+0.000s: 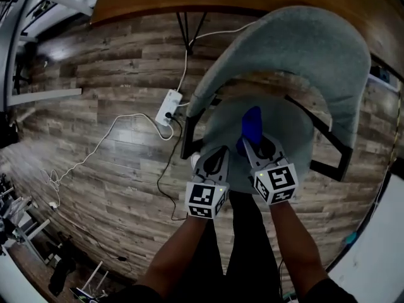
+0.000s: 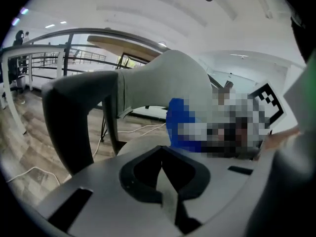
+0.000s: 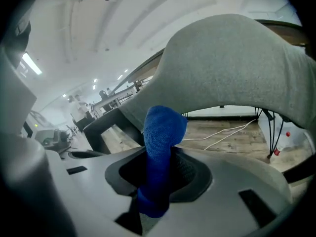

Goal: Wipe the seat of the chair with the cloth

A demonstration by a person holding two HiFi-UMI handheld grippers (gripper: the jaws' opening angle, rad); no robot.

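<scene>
Two fingers (image 3: 190,169) on cloth (image 3: 160,132) (right gripper (image 1: 255,145))

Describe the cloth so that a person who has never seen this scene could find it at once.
Find the grey fabric chair with a black frame on the wooden floor and look at its round seat. Over the seat, the right gripper is shut on a small bright blue cloth, the only blue thing there; the left gripper beside it holds nothing.

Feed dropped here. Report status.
Right gripper shut on cloth, over seat. Left gripper shut, empty. Nothing in the way.
</scene>
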